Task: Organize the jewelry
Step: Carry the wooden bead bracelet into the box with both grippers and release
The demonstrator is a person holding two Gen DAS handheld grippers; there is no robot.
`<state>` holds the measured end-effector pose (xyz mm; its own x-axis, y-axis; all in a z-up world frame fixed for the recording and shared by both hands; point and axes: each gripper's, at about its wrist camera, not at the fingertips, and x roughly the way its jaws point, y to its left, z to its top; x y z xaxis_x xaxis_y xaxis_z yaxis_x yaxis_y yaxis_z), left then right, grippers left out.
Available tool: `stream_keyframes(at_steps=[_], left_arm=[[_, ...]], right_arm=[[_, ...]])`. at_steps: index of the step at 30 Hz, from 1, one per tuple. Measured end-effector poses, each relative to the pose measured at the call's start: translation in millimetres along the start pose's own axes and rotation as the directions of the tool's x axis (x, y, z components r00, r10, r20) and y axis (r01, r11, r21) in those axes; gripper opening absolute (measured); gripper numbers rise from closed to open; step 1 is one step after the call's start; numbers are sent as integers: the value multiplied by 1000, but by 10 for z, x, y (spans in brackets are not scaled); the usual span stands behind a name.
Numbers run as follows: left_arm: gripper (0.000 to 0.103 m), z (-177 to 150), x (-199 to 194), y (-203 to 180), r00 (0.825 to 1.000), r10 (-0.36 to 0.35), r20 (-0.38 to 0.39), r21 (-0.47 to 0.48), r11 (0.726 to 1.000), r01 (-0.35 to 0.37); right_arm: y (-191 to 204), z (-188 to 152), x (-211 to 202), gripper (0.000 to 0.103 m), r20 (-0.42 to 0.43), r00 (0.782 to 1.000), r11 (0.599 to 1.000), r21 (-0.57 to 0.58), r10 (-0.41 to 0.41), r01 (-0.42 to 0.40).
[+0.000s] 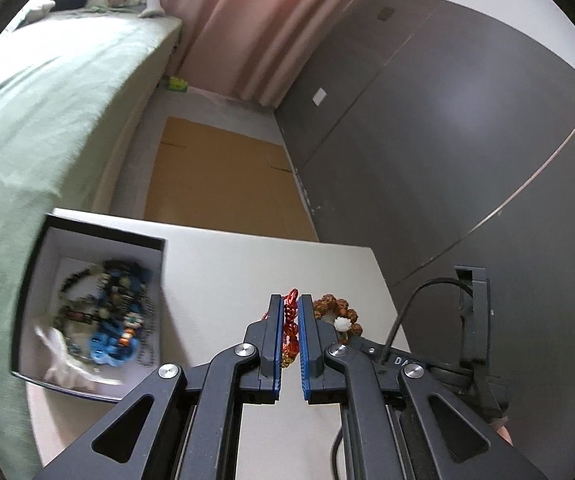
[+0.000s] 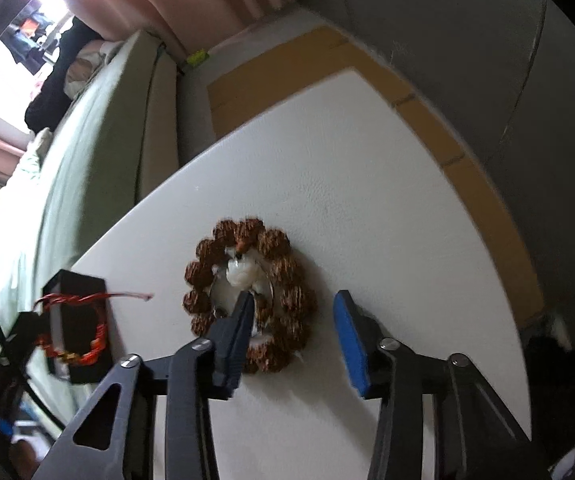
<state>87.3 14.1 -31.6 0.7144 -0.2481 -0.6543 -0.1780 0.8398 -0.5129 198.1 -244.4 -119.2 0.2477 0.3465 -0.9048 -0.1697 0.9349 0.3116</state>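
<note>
Left tool (image 1: 290, 304) clamped on red beaded bracelet (image 1: 290, 326), frame centre. Right tool (image 2: 293, 300) open over brown seed-bead bracelet (image 2: 247, 296) lying on white bench (image 2: 367, 200); jewelry box (image 1: 39, 264) lower left.

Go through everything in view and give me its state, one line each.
Left gripper: shut on the red bracelet, lifted off the table.
Right gripper: open, straddling one side of the brown bead bracelet.
Brown bead bracelet: flat on the table, not yet gripped.
Box: open, lid not in view, holding a blurred heap of jewelry.
</note>
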Motion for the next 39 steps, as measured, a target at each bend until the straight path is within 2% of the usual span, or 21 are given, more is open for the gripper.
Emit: stream_keyframes(at_steps=[1,4,7,8,12,19,21,26,27,28,29,31,33,35,39], left_arm=[[6,3,-28,29,1000,-2,3,-7,1000,2],[6,13,-199,153,1000,-19,19,-49,999,20],[6,56,-337,213,997,-65,49,-97,993,70],[6,73,-378,207,996,-60,63,-92,994,66],[6,123,-499,239,994,-54,94,-99,993,63],[6,100,-618,411,992,26,120,-109,994,-12],[6,124,-639,473,992,36,124,-119,993,-21],[8,119,-677,528,989,60,138,-130,991,-42],[10,127,-680,549,987,81,138,-141,988,-61],[21,141,-673,579,987,102,123,-155,985,-83],[45,152,-666,613,987,115,113,-167,981,-95],[67,145,-712,690,982,131,138,-199,975,-102],[68,150,-796,747,975,140,173,-213,972,-102],[68,167,-830,784,974,143,175,-216,971,-104],[68,190,-923,921,969,152,193,-259,961,-99]], right_arm=[[25,-4,7,21,2,1000,1000,-8,-9,9],[19,-1,-29,20,9,999,999,15,32,-32],[26,27,-218,20,68,993,995,16,95,-96],[30,30,-299,20,85,986,989,21,146,-148],[139,0,-482,20,127,963,971,0,237,-239],[378,-72,-605,20,170,924,939,-43,343,-340],[483,-98,-607,20,178,908,925,-55,380,-376],[631,-120,-607,20,183,885,903,-76,429,-422],[668,-130,-597,20,183,880,899,-79,438,-431],[704,-142,-584,20,183,876,895,-82,446,-438],[737,-156,-589,20,183,874,893,-83,451,-443],[814,-176,-557,20,179,864,883,-88,470,-462],[871,-181,-542,20,176,854,872,-93,489,-480],[877,-202,-536,20,171,844,861,-104,509,-498],[976,-242,-550,20,172,811,829,-139,559,-542]])
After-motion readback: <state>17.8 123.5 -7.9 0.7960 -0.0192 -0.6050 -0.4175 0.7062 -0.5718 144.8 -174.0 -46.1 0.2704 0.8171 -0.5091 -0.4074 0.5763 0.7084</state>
